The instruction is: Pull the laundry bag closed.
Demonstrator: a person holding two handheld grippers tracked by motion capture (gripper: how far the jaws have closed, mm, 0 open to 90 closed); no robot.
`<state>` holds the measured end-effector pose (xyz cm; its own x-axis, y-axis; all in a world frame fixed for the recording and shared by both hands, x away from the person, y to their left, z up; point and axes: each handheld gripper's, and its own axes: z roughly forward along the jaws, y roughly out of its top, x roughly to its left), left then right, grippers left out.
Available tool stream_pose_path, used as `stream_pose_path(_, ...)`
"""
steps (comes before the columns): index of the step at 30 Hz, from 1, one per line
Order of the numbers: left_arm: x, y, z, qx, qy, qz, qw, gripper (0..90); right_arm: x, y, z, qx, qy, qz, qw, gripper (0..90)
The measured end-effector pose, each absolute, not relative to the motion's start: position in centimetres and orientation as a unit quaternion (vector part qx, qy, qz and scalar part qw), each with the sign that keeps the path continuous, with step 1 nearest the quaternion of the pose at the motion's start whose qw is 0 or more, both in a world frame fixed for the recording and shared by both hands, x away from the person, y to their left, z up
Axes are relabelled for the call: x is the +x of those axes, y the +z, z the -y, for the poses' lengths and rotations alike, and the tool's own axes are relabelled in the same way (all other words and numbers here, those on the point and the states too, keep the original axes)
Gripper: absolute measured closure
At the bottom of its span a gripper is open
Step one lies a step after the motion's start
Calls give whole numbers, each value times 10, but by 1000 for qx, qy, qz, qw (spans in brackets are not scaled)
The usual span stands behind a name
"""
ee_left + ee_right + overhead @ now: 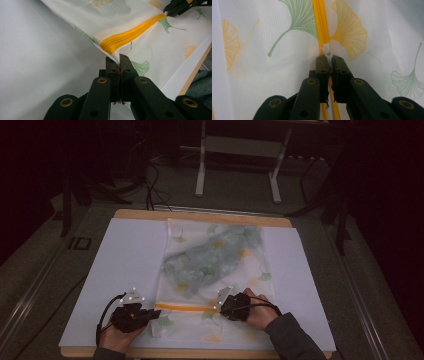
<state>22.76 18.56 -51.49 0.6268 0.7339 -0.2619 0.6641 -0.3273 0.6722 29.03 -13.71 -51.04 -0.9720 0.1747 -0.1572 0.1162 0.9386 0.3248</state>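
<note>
- The white sheet [90, 285] covers a wooden table [200, 215], and its left part lies bare beside the work.
- The left gripper [150, 316] sits near the front edge of the table, held in the person's left hand [116, 338], with a black cable looping from it.
- In the left gripper view its two black jaws are pressed together on the corner of the mesh bag [140, 27], right at the end of the orange zipper [130, 36], and the fabric rises a little off the sheet there.
- The mesh bag [217, 270] lies flat in the middle of the white sheet, its long side running away from the person; it is white and see-through, printed with green and yellow ginkgo leaves, and something grey-green shows through its far half.
- The orange zipper [182, 307] runs across the near end of the bag, stretched between the two grippers.
- The right gripper [218, 306] rests on the bag at the right end of the visible orange band, held in the person's right hand [257, 312], whose grey sleeve comes in from the bottom edge.
- In the right gripper view its jaws are clamped on the small white zipper pull [327, 51], which sits on the orange zipper [320, 22] between a green leaf and a yellow one.
- The right part of the white sheet lies beyond the bag's edge.
</note>
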Motion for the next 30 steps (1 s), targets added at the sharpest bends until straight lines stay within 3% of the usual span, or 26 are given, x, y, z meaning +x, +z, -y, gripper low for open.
stream_pose_path(30, 228, -515, -186, 813, 44, -430, 390, 881, 289, -514, 171, 110, 202, -969, 91, 847)
